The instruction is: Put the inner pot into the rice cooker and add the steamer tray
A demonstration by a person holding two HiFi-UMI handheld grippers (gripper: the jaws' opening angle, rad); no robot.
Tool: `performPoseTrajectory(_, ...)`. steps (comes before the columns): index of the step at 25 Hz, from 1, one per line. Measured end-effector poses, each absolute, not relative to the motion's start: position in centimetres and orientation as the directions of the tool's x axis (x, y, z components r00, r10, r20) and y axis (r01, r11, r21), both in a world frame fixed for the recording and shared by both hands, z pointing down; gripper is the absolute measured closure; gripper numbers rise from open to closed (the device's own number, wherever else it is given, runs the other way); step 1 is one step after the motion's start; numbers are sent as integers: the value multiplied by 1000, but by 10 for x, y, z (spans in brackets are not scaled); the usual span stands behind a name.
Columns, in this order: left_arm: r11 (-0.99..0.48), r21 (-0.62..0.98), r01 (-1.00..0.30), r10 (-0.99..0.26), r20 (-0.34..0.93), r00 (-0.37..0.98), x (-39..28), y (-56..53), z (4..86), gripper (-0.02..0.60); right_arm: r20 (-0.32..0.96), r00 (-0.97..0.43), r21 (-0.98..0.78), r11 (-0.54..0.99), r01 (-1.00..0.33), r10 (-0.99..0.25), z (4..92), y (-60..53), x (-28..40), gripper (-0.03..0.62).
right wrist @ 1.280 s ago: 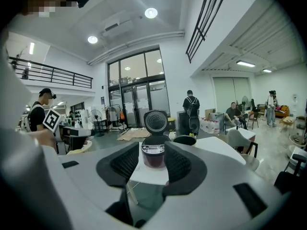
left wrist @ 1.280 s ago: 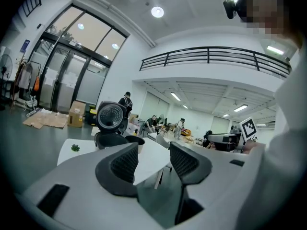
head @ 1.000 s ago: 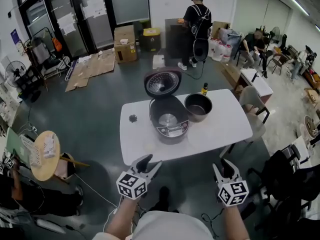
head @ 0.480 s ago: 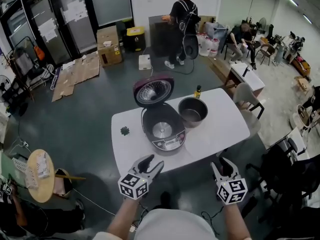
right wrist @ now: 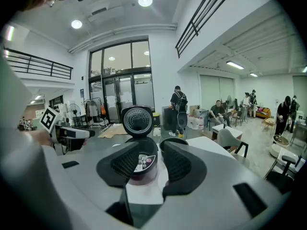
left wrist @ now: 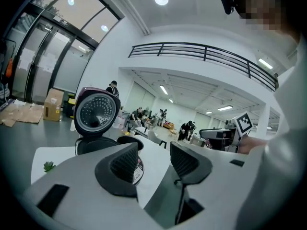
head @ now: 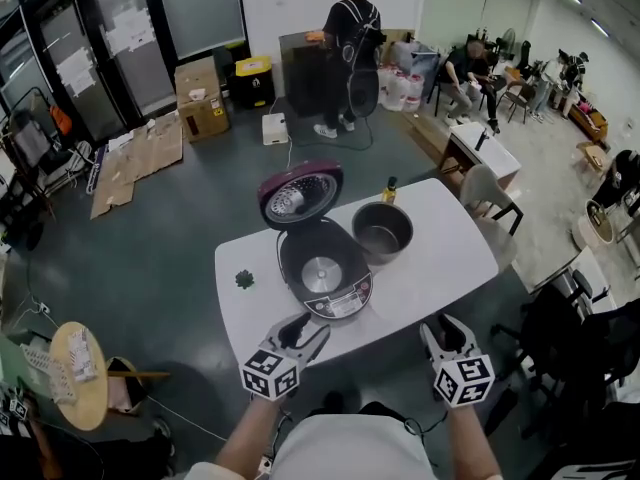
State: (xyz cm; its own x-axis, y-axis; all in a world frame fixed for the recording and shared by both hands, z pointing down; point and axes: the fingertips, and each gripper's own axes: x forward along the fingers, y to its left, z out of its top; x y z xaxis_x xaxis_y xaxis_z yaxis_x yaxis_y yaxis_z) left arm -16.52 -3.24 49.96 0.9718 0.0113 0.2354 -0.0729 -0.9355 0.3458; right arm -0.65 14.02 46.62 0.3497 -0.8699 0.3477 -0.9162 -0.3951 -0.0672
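Head view overhead, gripper views low — sharing rice cooker (head: 325,286)

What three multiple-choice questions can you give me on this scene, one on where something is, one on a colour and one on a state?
1. Where is the inner pot relative to the rice cooker?
A. inside it
B. on the table beside it
C. on the floor

2. What colour is that table's top?
A. black
B. white
C. wood brown

3. How is the cooker's lid?
A. raised open
B. shut
C. detached, lying flat

Answers:
1 B: the pot stands on the tabletop at the cooker's side.
2 B: the top shows white in the head view.
3 A: the lid stands up behind the open cooker body.
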Motion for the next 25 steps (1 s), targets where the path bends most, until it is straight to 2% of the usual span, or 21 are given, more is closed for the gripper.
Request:
performPoseTrajectory(11, -930, 356, -94, 5, 266, 964, -140, -44, 506, 354, 362, 340, -79, -392, -916, -868, 469, 129, 26, 418)
performPoseTrajectory(25, -909, 354, -219, -110, 304, 946, -55, -55, 523, 350, 399, 193, -89, -247, -965, -896, 500, 89, 123, 419)
